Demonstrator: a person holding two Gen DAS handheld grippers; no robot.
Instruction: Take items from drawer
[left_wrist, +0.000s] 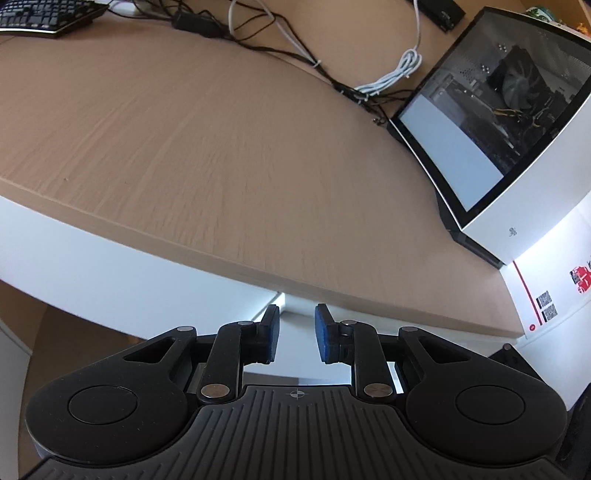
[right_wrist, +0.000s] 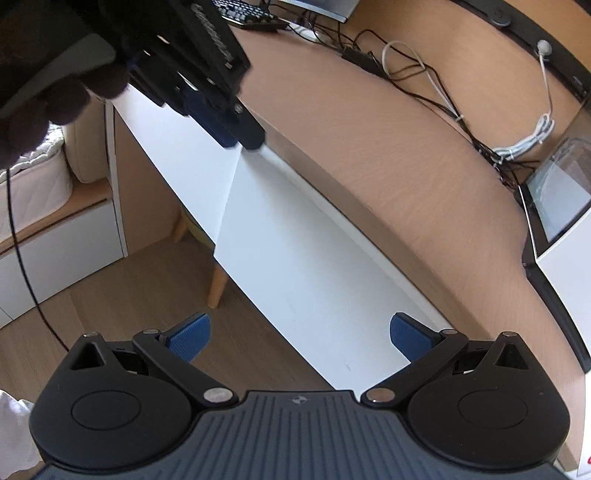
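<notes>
A white drawer front (right_wrist: 295, 258) runs under the edge of the wooden desk top (right_wrist: 369, 147). No drawer contents show. My left gripper (left_wrist: 297, 332) points at the top of the white drawer front (left_wrist: 92, 266), at a vertical seam just below the desk edge (left_wrist: 221, 258). Its blue pads (left_wrist: 271, 332) stand a narrow gap apart with nothing between them. In the right wrist view, the left gripper (right_wrist: 245, 138) touches or nearly touches that seam, held by a dark-gloved hand (right_wrist: 55, 99). My right gripper (right_wrist: 299, 332) hangs wide open and empty before the drawer front, lower down.
A glass-sided computer case (left_wrist: 498, 129) stands at the right of the desk, with tangled cables (left_wrist: 391, 74) and a keyboard (left_wrist: 44, 14) further back. A white printed box (left_wrist: 554, 295) sits by the case. Below are wooden floor (right_wrist: 129, 288), a desk leg (right_wrist: 218, 288) and a black cable (right_wrist: 22, 240).
</notes>
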